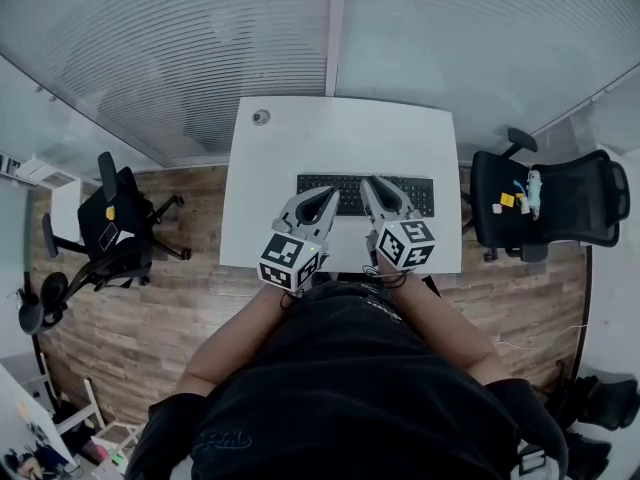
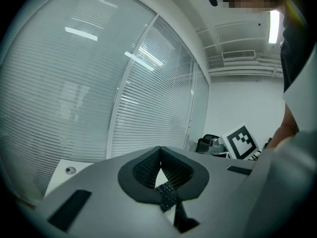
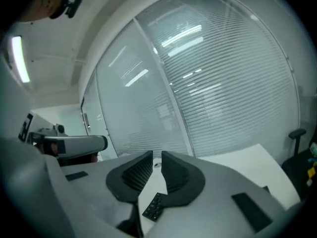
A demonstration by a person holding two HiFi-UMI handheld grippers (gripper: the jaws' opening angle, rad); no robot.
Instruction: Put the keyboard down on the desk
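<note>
Looking like this one's basically done, I'd say. The keyboard point(image 1: 415, 196) lies flat on the white desk point(image 1: 300, 138), toward its 5 o'clock corner, and nothing is gripping it. The left tool point(image 2: 159, 150) is clenched tip to tip and empty. The right tool point(image 3: 157, 157) is nearly pinched, with just a thin slit, and it's also empty. Both hang over the keys. Probably only pulling back is left.
</note>
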